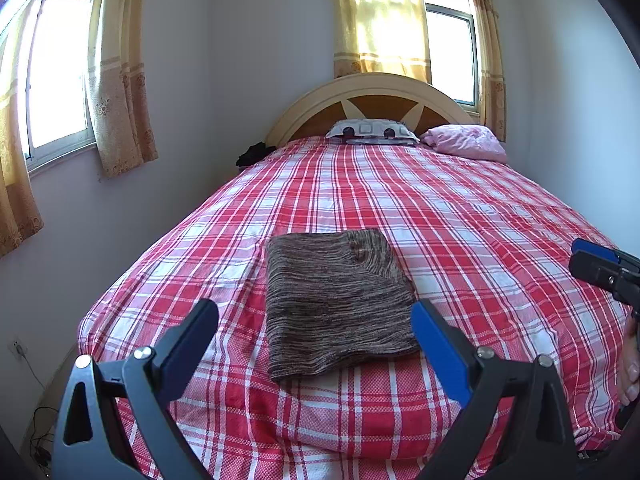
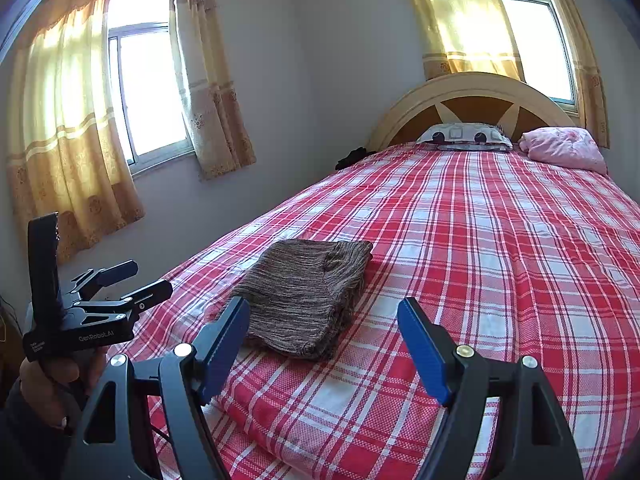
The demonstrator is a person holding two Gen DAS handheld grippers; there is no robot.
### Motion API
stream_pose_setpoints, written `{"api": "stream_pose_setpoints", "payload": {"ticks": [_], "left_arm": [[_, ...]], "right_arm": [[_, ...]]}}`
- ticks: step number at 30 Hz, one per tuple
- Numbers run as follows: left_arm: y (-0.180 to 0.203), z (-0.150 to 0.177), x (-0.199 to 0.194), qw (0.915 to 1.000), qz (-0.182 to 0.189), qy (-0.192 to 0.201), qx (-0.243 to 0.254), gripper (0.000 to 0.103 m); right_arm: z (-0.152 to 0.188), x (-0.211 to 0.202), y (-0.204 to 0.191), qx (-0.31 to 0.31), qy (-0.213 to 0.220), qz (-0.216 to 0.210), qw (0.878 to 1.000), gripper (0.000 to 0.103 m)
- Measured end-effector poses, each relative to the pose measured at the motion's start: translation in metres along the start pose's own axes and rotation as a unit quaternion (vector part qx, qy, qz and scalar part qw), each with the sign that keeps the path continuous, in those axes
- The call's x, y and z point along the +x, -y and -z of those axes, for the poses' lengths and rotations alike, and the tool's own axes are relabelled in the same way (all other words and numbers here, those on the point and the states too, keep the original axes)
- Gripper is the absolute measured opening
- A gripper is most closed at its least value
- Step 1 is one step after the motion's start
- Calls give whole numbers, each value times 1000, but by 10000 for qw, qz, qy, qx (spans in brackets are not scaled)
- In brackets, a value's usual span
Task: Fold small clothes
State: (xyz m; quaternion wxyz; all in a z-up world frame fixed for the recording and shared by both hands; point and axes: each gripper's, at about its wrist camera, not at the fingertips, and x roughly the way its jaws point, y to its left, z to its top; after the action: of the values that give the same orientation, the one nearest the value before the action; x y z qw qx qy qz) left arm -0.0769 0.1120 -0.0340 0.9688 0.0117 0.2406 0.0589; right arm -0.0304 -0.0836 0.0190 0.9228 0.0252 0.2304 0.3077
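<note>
A brown striped knit garment (image 1: 336,300) lies folded into a neat rectangle on the red plaid bedspread (image 1: 460,216), near the foot of the bed. My left gripper (image 1: 316,314) hovers open just in front of it, its fingers wide apart on either side of the garment's near end, touching nothing. In the right wrist view the same garment (image 2: 308,292) lies ahead and to the left of my right gripper (image 2: 324,312), which is open and empty above the bedspread (image 2: 500,240). The left gripper (image 2: 150,278) shows there at the left, open, in a person's hand.
Two pillows, one patterned (image 1: 370,130) and one pink (image 1: 466,142), rest against the arched headboard (image 1: 372,92). A dark bundle (image 1: 252,154) sits by the bed's far left corner. Curtained windows line the walls. Cables and a wall socket (image 1: 18,348) are at the floor left.
</note>
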Motion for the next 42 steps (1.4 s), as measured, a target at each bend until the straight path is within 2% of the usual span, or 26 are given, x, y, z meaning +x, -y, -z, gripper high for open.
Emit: {"api": "stream_pose_setpoints", "payload": {"ticks": [23, 27, 36, 42], "left_arm": [[5, -3, -7, 9999, -1, 125, 28, 100], [5, -5, -10, 9998, -4, 189, 12, 103], [9, -5, -7, 9999, -10, 92, 85, 103], [6, -6, -9, 9997, 120, 170, -134, 103]], "right_arm": [[1, -3, -2, 36, 75, 23, 10000, 77], [0, -7, -5, -51, 145, 55, 9999, 77], [1, -5, -7, -49, 131, 50, 9999, 77], [3, -4, -7, -58, 107, 52, 9999, 77]]}}
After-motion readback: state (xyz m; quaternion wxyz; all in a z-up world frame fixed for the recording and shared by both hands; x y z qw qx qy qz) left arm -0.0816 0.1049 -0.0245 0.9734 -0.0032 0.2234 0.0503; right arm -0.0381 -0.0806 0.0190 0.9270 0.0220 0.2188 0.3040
